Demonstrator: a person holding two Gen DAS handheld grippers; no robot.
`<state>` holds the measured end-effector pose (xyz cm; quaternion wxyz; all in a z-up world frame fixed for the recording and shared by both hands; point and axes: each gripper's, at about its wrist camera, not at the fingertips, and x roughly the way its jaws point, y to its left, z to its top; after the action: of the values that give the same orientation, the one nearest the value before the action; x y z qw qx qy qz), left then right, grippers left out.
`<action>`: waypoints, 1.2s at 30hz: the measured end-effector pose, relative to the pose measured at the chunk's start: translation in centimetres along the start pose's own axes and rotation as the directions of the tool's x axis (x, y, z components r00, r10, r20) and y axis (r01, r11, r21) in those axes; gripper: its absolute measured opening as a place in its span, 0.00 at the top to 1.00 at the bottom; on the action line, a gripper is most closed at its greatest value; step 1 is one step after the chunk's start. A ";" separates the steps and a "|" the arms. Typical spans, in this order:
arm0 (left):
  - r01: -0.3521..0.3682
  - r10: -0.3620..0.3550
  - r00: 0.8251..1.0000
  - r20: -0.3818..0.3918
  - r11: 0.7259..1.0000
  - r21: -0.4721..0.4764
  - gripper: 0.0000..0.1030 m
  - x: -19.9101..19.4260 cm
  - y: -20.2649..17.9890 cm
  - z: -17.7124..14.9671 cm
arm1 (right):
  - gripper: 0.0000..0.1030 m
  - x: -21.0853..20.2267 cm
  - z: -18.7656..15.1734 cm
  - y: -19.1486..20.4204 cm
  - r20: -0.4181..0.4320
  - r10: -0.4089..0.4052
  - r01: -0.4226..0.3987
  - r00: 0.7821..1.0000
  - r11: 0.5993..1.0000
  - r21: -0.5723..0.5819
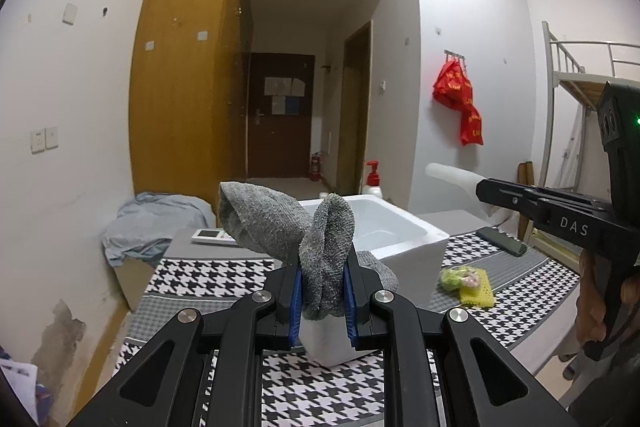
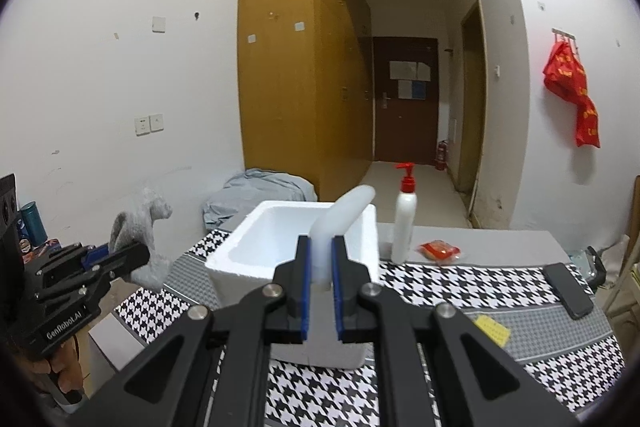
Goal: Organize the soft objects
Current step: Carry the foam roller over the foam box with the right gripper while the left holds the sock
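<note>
Sock — pinched between left fingers.

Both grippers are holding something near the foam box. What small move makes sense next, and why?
Probably carry the left gripper forward over the white foam box and open it. It is clamped on the grey sock, held short of the box's open top. The right gripper holds a white foam piece.

The white foam box stands open-topped, its hollow unobstructed from above. A red-pump white bottle stands just beside its right wall; a black phone lies well apart.
</note>
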<state>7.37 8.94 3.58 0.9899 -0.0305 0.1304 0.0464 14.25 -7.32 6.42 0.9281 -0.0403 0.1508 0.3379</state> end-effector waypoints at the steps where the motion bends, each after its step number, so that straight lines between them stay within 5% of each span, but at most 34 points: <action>1: -0.004 0.004 1.000 -0.001 1.000 0.000 0.83 0.0 0.1 0.0 | 0.88 0.2 0.0 0.2 0.000 0.006 -0.006 1.000 1.000 -0.003; 36: -0.037 0.033 0.996 -0.078 0.998 -0.047 0.83 2.8 2.9 -1.6 | 0.87 8.9 0.7 1.9 -0.120 0.058 -0.058 0.991 0.998 0.003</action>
<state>9.39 11.95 1.13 0.9822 -0.0539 0.1676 0.0655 19.71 -0.29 4.43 0.9072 -0.0565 0.2075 0.3616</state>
